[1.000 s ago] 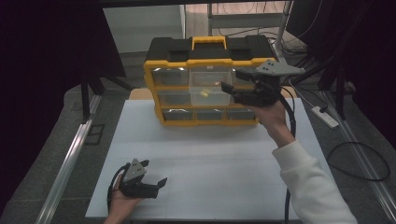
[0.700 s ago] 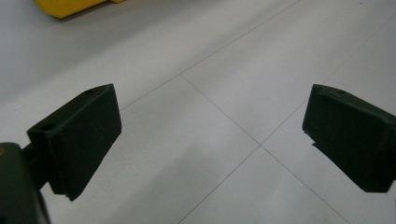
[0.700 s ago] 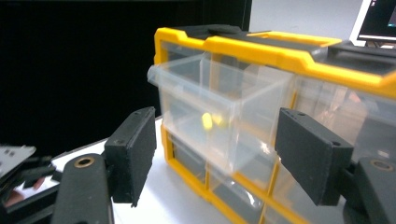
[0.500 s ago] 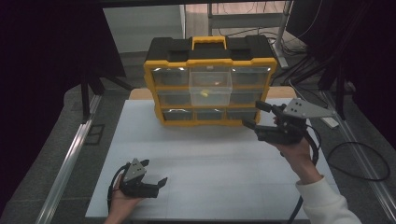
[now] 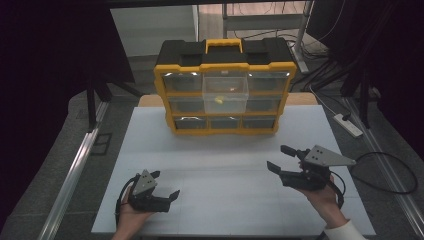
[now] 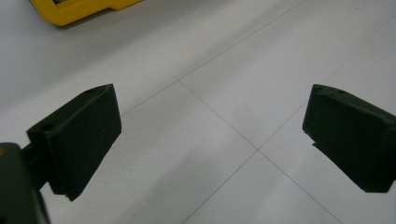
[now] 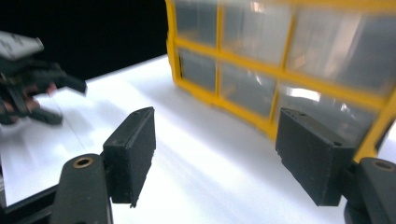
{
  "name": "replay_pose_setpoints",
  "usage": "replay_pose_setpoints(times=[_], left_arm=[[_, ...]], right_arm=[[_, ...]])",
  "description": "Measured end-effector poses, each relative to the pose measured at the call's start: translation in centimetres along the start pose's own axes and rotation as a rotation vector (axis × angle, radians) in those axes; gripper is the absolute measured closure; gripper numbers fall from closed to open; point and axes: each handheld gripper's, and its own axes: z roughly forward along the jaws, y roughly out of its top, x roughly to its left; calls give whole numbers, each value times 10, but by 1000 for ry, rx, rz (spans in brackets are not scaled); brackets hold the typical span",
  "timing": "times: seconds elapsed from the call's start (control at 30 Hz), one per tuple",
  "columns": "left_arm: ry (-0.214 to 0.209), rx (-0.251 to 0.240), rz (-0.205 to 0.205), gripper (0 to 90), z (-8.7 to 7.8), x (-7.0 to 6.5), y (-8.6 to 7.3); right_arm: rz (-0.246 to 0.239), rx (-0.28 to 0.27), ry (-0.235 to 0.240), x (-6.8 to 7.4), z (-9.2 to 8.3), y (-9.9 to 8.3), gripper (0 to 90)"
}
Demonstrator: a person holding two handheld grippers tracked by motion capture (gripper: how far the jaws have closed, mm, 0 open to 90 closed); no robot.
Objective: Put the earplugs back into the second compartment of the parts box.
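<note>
The yellow and black drawer cabinet [image 5: 224, 85] stands upright at the far middle of the white bench [image 5: 225, 165], its front of clear drawers facing the person. One clear drawer [image 5: 226, 92] in the middle column is pulled partway out of the front, and a small yellowish piece [image 5: 218, 99] lies inside it. The other drawers sit flush in their yellow frame.

The right tool [image 5: 281, 158] is low over the bench's right side, well in front of the cabinet and apart from it, held in the person's right hand [image 5: 322, 195]. Its jaws stand wide apart with nothing between them; in the right gripper view [image 7: 215, 154] only bare bench and the cabinet's lower drawers lie beyond them.

The left tool [image 5: 165, 185] rests at the near left of the bench in the left hand [image 5: 131, 212]. Its jaws are also spread wide and empty; in the left gripper view [image 6: 212, 135] bare bench shows between them.
</note>
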Motion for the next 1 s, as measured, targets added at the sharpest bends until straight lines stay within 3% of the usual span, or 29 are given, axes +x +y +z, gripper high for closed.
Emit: replay_pose_setpoints(times=[0.43,0.67,1.0], left_arm=[[-7,-10,6,45,0,0,1],[-4,-18,13,45,-2,0,1],[-6,-16,14,45,-1,-1,1]], right_arm=[[76,92,-65,-16,-12,-62,277],[84,117,-72,-19,-11,-73,275],[82,119,-74,-19,-10,-75,271]])
